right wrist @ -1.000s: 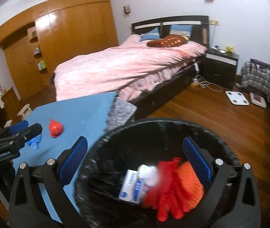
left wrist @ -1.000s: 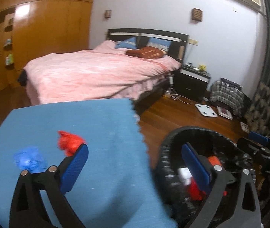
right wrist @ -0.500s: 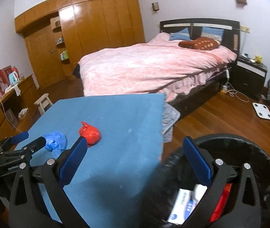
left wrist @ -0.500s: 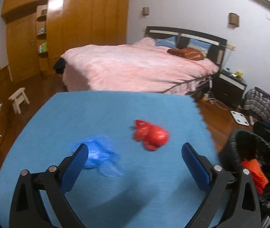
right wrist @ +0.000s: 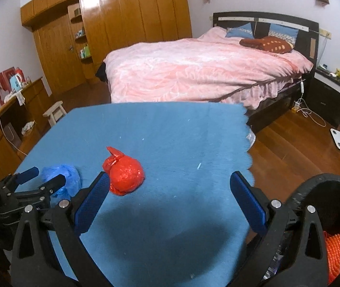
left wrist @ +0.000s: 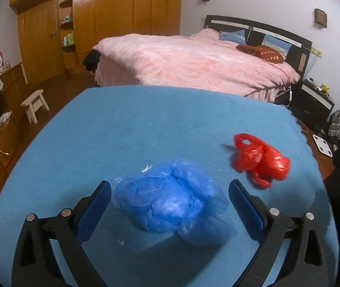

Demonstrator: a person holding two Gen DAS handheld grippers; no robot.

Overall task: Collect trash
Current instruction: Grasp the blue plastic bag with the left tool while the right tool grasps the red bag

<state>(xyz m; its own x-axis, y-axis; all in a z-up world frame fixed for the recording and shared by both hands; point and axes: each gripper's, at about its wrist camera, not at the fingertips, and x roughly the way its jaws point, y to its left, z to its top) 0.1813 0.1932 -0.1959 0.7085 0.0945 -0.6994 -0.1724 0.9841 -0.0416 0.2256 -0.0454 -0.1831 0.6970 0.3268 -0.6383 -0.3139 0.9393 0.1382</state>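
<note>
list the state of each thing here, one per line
left tool: open, straddling the blue bag
right tool: open, empty
blue bag: crumpled, on the blue cloth
red bag: knotted, on the cloth, untouched
bin: open, lined, orange item inside

Home bedroom, pink-covered bed [right wrist: 201,71] with dark headboard [right wrist: 265,22], wooden wardrobe wall [right wrist: 122,28], nightstand [right wrist: 329,95], wood floor [right wrist: 296,141]
</note>
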